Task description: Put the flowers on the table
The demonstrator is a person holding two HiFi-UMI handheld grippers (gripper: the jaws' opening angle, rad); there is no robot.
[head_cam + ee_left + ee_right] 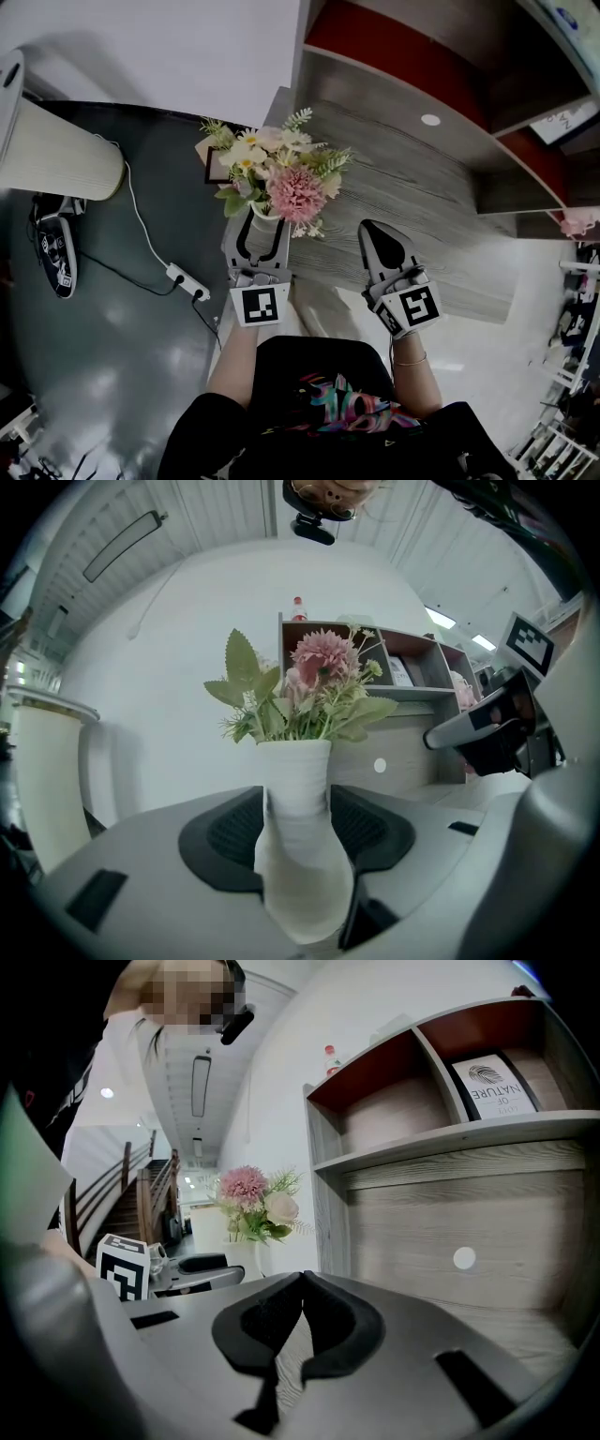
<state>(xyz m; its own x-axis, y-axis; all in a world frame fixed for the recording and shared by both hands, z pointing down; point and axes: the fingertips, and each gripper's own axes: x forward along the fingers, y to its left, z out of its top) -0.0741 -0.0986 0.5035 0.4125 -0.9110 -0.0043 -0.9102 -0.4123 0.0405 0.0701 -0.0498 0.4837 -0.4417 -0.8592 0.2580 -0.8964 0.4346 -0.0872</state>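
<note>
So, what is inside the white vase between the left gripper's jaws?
A bunch of flowers stands in the vase: a pink bloom, pale blooms and green leaves rise above its mouth. The lower stems and any water are covered by the opaque wall.

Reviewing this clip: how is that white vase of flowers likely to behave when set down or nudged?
It is probably top-heavy: the flowers spread much wider than the narrow-necked white vase, so a nudge could tip it. The left gripper clamps its neck above a wider belly, which should resist slipping. It looks ceramic, so it is likely stiff but breakable.
</note>
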